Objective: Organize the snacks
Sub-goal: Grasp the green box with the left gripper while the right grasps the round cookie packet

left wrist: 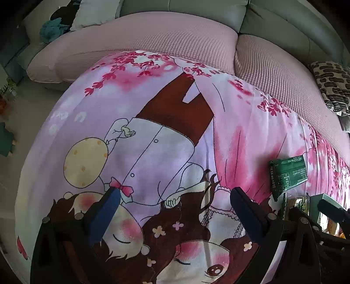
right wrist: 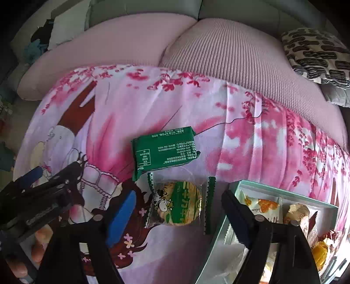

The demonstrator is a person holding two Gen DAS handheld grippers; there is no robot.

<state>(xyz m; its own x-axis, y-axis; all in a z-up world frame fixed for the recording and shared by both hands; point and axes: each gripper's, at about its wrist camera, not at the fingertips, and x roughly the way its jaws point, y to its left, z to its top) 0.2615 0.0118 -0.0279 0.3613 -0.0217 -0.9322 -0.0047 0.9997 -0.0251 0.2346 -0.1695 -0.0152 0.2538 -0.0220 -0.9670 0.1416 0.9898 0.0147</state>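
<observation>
two snack packs lie on my pink cartoon-print cloth (right wrist: 251, 139): a green foil wrapper (right wrist: 165, 150), and just below it a clear round biscuit packet (right wrist: 178, 207). my right gripper (right wrist: 179, 218) hovers over the biscuit, jaws open, beside a pale compartmented box (right wrist: 286, 193). my left gripper (left wrist: 175, 209) is open, holding nothing.

Spread in front: a pink cartoon-printed cloth (left wrist: 153, 135) with blossom branches, over a surface butting against a sofa (left wrist: 196, 13) with grey-green back cushions and textured pink seat covers (right wrist: 229, 59). At the right end, a black-and-cream patterned pillow (right wrist: 317, 54); far left, a pale cushion (left wrist: 94, 13) beside teal fabric (left wrist: 52, 29). Soft daylight, pale floor (left wrist: 24, 113) at left.
</observation>
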